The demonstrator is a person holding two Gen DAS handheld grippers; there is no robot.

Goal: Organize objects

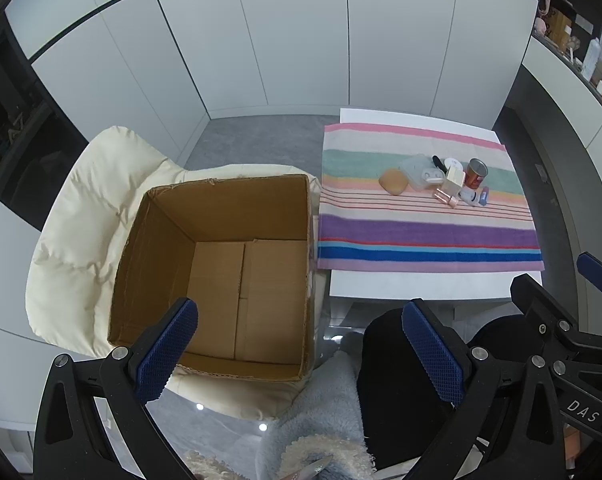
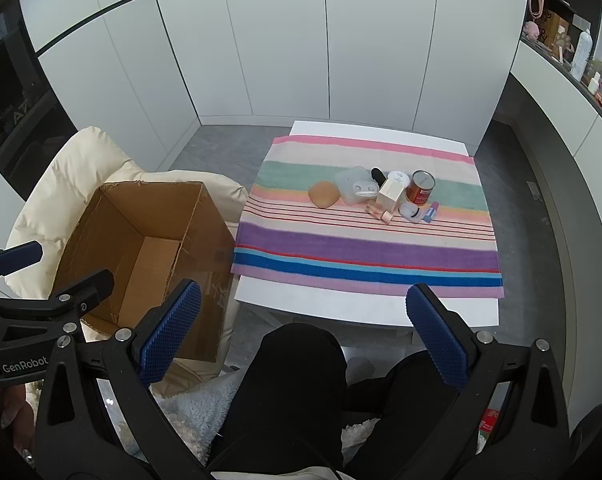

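Observation:
An open, empty cardboard box (image 1: 217, 264) (image 2: 141, 248) rests on a cream padded chair. On the striped towel (image 1: 425, 232) (image 2: 365, 248) lies a cluster of small items: a tan sponge (image 1: 393, 181) (image 2: 323, 194), a clear plastic container (image 1: 419, 172) (image 2: 355, 185), a red tin can (image 1: 477, 173) (image 2: 420, 187), a cream box (image 2: 391, 195), a black item and small cosmetics. My left gripper (image 1: 301, 348) is open above the box's near edge, holding nothing. My right gripper (image 2: 303, 332) is open over the person's knees, well short of the items.
The towel covers a low white table (image 2: 361, 312). The cream chair (image 1: 73, 220) stands left of it. The person's dark-clad legs (image 2: 301, 380) and a fluffy blanket (image 1: 321, 400) are below. White cabinet doors lie behind, with cluttered shelves (image 2: 581, 52) at the right.

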